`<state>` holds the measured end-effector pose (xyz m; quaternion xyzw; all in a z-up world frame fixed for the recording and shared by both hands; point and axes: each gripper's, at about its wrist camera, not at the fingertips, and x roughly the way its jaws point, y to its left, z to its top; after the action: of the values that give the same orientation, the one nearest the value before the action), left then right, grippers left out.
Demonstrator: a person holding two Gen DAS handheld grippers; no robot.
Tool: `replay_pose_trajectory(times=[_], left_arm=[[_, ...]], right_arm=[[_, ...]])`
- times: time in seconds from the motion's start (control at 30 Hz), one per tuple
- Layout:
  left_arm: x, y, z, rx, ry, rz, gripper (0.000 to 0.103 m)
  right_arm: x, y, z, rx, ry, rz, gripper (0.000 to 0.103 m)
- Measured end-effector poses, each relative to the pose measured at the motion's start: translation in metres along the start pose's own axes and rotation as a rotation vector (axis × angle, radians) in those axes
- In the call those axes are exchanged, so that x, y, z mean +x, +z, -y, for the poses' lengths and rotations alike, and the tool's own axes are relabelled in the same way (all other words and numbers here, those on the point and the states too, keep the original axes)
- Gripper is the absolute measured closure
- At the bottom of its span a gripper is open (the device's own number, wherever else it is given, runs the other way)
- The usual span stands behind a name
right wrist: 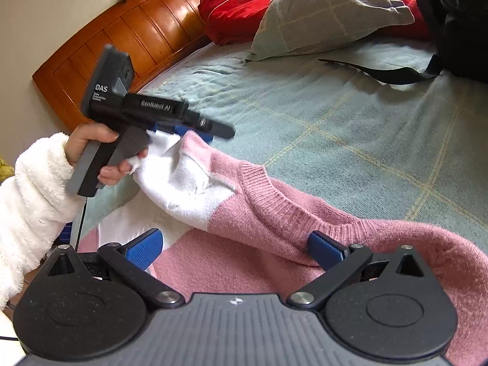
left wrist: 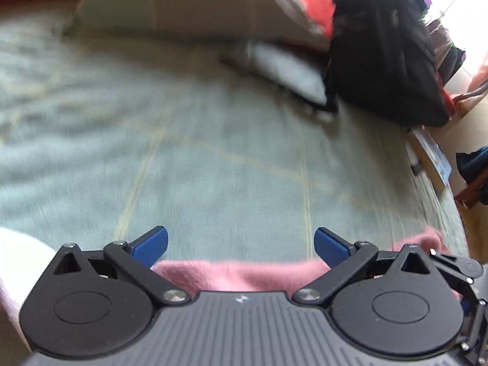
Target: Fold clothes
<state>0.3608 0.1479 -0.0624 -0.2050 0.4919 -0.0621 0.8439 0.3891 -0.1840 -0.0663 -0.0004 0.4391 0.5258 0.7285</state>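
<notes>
A pink-and-white sweater (right wrist: 274, 213) lies rumpled at the near edge of a bed covered by a green checked sheet (right wrist: 350, 128). The left gripper (left wrist: 241, 245) hovers just above the sweater's edge, its jaws spread wide with nothing between them. The right gripper (right wrist: 235, 250) is wide too, its right finger (right wrist: 324, 251) touching the ribbed collar (right wrist: 292, 213), not clamping it. Far off sit a grey pillow (right wrist: 329, 12), a red pillow (right wrist: 241, 3) and a black bag (left wrist: 384, 48).
</notes>
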Motion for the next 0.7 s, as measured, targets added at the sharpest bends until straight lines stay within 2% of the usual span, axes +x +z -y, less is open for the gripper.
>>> replay_pose_trajectory(times=[0.17,0.23,0.37,0.47,0.57,0.67,0.7], left_arm=[[-0.032,-0.023,0.011,0.045,-0.147,-0.019,0.001],[-0.043,-0.036,0.019,0.079,-0.182,-0.034,0.001],[-0.045,-0.061,0.022,0.117,-0.137,-0.065,0.001],[-0.050,-0.079,0.017,0.082,-0.155,-0.019,0.001],[-0.060,-0.099,0.023,0.109,-0.157,0.034,0.001],[-0.072,-0.118,0.032,0.189,-0.140,0.069,0.001],[-0.074,-0.124,0.034,0.202,-0.143,0.070,0.001]], right_arm=[[-0.001,0.001,-0.001,-0.001,-0.003,0.000,0.000],[-0.001,0.002,-0.001,0.002,-0.005,0.003,0.000],[-0.007,0.003,-0.002,0.001,-0.005,0.023,0.000],[-0.012,0.005,-0.005,0.012,-0.003,0.060,0.000],[-0.015,0.008,-0.010,0.016,-0.018,0.128,0.000],[-0.026,0.008,-0.017,0.004,-0.010,0.277,0.000],[-0.032,0.004,-0.019,-0.008,0.005,0.370,0.000]])
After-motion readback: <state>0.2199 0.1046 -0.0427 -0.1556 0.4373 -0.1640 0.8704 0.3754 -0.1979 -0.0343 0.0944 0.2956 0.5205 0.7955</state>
